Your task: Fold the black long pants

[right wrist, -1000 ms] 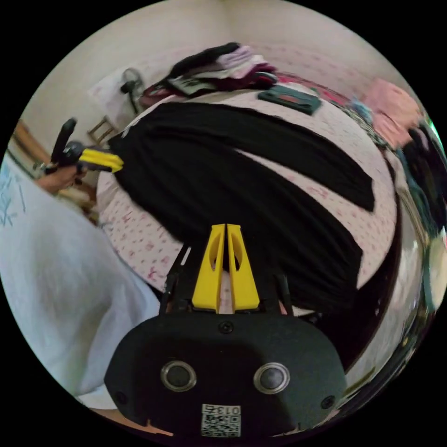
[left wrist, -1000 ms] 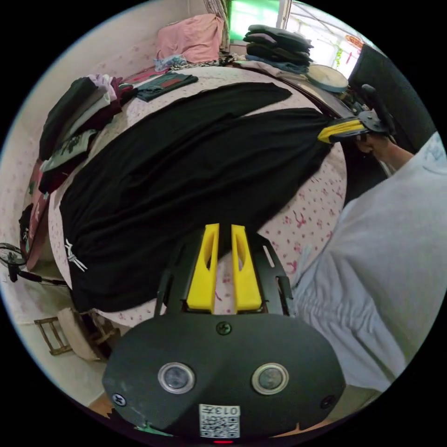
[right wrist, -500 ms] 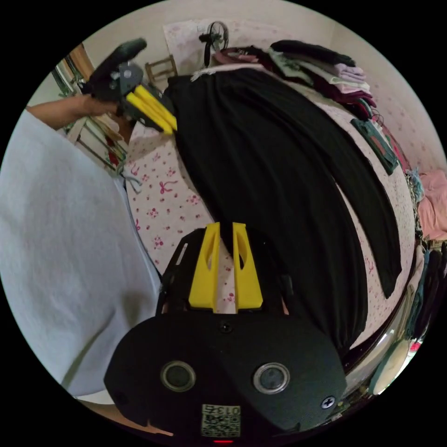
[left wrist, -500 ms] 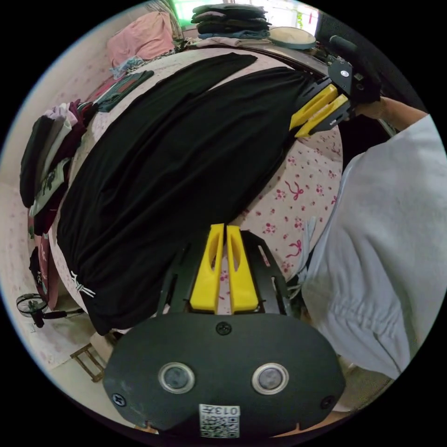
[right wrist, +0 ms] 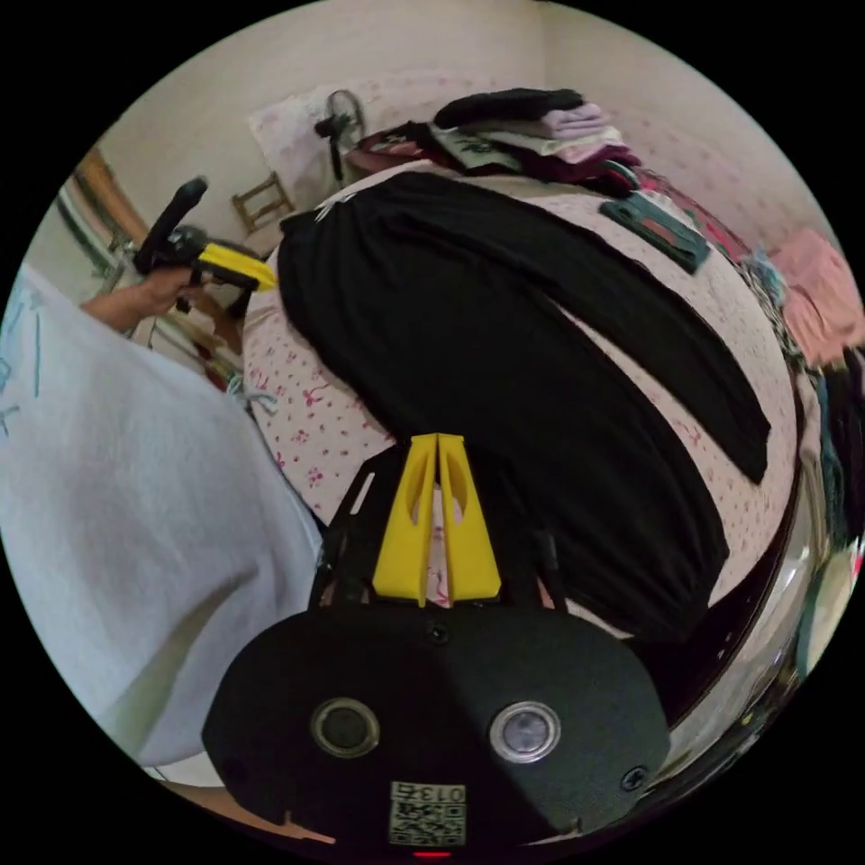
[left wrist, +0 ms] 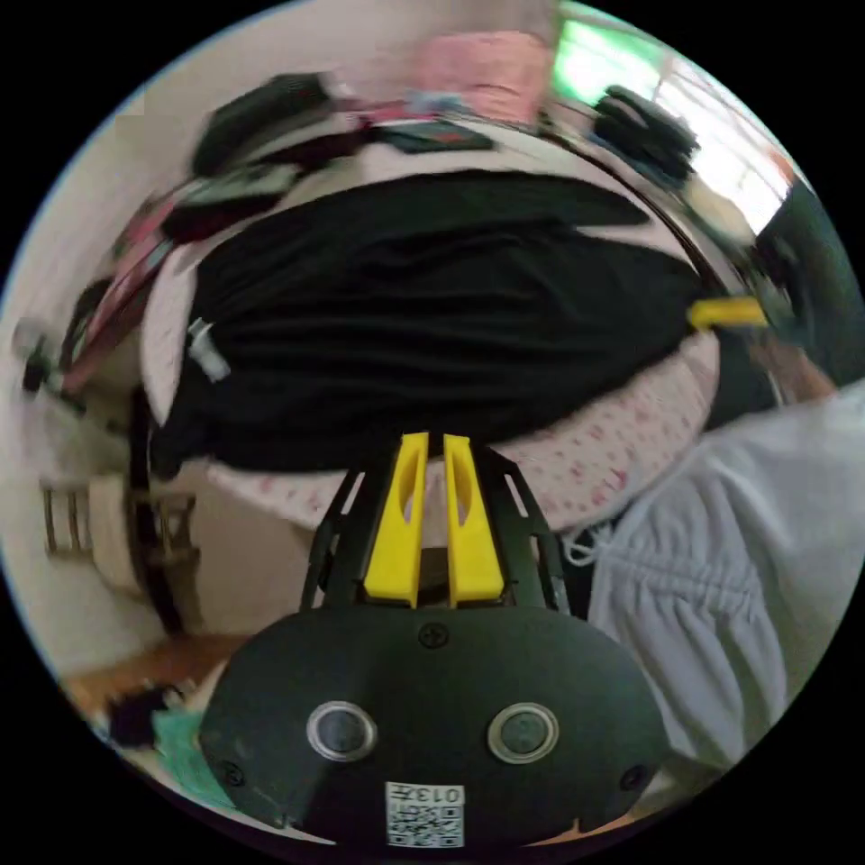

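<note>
Black pants point(right wrist: 505, 360) lie spread flat on the bed point(right wrist: 306, 423), both legs laid out and split apart toward the hem end, waistband with a white drawstring at the far end in the right gripper view. Long axis runs across the person's front, left to right. Left gripper point(left wrist: 431, 505) hovers off the near bed edge, fingers almost together with a thin gap, holding nothing; it shows again point(right wrist: 236, 266) just beside the waistband. Right gripper point(right wrist: 437, 518) sits at the near-leg hem side, fingers pressed together over the cloth edge; can't tell if cloth is pinched. It also shows point(left wrist: 725, 313) at the hem end. Each gripper is nearer its own end. Pink-print sheet, clothes stacks point(right wrist: 532, 126) behind, fan point(right wrist: 338, 117) by the wall. Left view is blurred.
</note>
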{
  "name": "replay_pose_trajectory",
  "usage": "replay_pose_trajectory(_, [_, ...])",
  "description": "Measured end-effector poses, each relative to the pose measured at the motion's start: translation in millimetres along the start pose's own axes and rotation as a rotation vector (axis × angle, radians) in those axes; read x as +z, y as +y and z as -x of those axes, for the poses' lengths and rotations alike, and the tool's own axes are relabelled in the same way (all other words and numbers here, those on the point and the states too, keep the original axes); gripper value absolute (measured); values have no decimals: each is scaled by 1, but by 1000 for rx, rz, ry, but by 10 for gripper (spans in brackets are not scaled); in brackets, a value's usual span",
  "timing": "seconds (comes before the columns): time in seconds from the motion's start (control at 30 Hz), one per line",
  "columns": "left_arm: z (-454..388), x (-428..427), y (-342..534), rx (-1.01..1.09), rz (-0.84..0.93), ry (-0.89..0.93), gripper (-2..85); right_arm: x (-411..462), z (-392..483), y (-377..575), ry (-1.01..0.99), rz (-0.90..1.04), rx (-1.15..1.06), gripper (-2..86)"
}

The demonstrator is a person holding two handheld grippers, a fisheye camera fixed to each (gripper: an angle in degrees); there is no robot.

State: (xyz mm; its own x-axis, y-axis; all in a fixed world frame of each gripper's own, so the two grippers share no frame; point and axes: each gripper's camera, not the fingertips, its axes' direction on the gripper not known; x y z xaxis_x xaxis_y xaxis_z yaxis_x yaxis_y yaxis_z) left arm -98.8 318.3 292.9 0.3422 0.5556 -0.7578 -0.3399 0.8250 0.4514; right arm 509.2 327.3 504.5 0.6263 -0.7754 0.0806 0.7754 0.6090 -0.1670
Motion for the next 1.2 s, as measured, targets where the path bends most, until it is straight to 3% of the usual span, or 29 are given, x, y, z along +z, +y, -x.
replay_pose_trajectory(0.1, [110, -27, 22, -455, -90, -3, 78, 0, -23, 7, 29, 10, 158, 1])
replay_pose_trajectory(0.27, [223, -49, 29, -812, -200, 40, 126, 1, -40, 14, 94, -2, 309, 0])
replay_pose_trajectory(0.37, [255, -42, 1, -821, -157, 88, 133, 6, -42, 14, 125, 45, 342, 1])
replay_pose_trajectory(0.5, [278, -25, -22, -888, -7, -6, 97, 13, -39, 19, 131, 88, 380, 1])
replay_pose_trajectory(0.67, [284, -34, -33, -793, 55, -54, 46, 15, -32, 24, 136, 82, 407, 2])
replay_pose_trajectory(0.93, [296, -59, -12, -726, 5, -55, 24, 14, -25, 26, 111, 76, 415, 2])
replay_pose_trajectory(1.1, [306, -47, 20, -802, -59, 63, 24, 13, -18, 25, 123, 89, 393, 2])
replay_pose_trajectory(1.2, [285, -69, 38, -794, -167, -36, 17, 7, -12, 25, 137, 76, 388, 2])
